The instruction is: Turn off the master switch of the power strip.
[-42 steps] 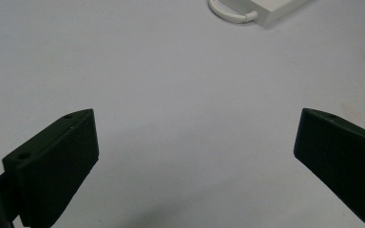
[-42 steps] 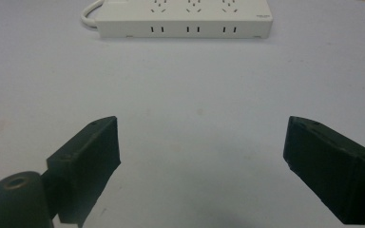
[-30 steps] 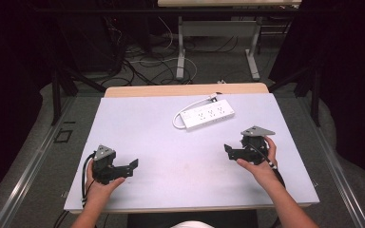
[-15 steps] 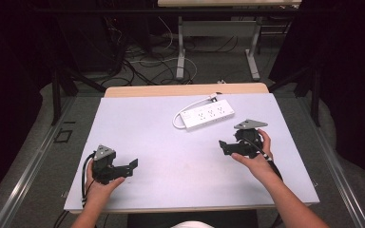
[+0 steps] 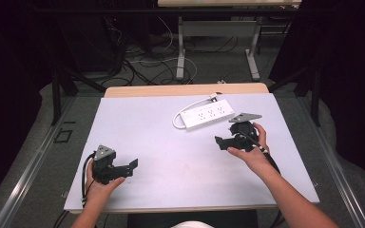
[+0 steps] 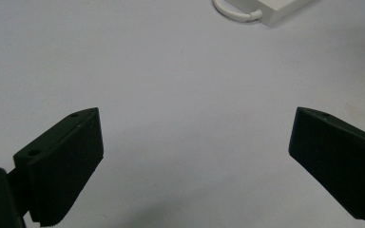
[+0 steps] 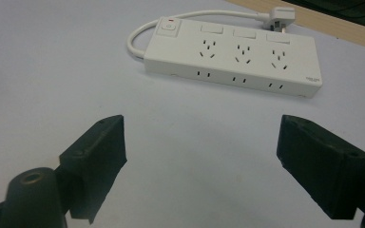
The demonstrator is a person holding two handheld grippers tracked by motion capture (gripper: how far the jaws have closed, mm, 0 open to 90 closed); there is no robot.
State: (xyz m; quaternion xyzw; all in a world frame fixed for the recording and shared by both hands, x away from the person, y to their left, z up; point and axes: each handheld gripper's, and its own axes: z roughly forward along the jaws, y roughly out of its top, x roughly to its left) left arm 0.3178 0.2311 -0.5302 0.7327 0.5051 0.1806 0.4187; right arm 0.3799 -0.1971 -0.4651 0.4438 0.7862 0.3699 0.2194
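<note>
The white power strip point(image 5: 207, 115) was seen right of centre on the tabletop point(image 5: 171, 142), unmoved. The right gripper point(image 5: 223, 142), jaws spread and empty, had been carried closer below it. The left gripper point(image 5: 132, 166), likewise gaping, was kept at lower left.

This looks like a lab or test room, not a home. A plain white tabletop point(image 5: 171, 142) stands on a grey floor point(image 5: 38, 156), with dark curtains point(image 5: 9, 71) hanging around it. Behind it, lots of black and white cables point(image 5: 138, 61) lie tangled on the floor by the metal legs point(image 5: 181, 47) of another table. A white power strip point(image 5: 206, 115) lies on the tabletop.
</note>
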